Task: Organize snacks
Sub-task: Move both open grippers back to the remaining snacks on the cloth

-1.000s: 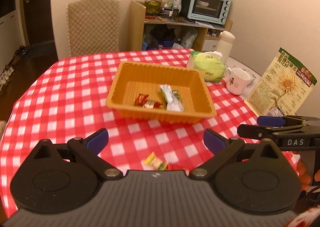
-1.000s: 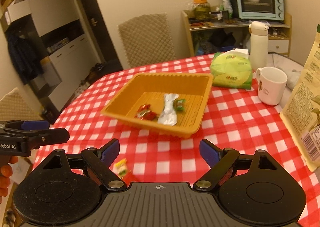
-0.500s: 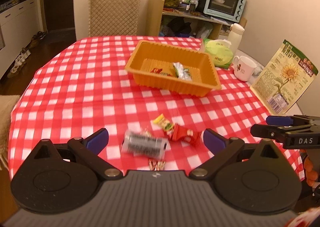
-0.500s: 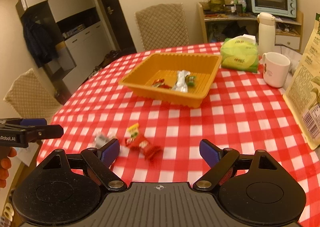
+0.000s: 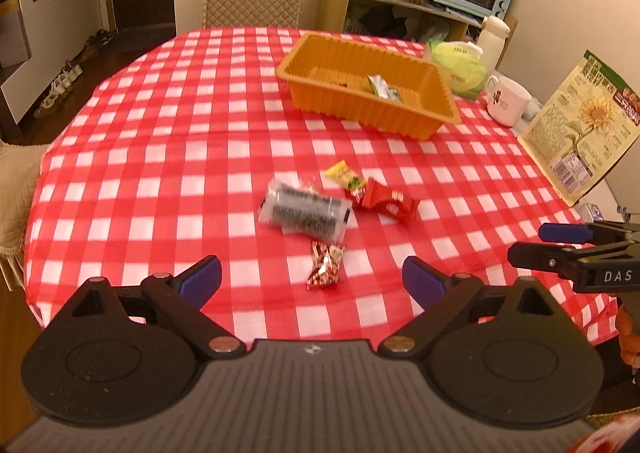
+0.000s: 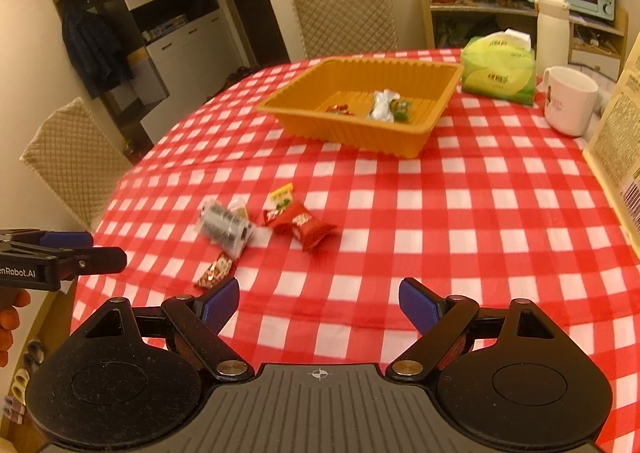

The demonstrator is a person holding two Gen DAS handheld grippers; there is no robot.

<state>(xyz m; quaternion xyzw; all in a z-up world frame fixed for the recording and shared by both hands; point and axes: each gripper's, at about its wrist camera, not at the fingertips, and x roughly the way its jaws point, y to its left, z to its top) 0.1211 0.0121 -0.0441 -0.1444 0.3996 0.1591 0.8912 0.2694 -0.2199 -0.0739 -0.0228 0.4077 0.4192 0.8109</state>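
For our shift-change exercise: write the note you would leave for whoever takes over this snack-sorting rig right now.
Left tongs: open, empty, above the near table edge.
Right tongs: open, empty, likewise.
Basket: far side of the table, already holding a silver packet, a green one and a red one.
Left to move, all loose on the cloth: clear pack, yellow packet, red pack, small red sweet.
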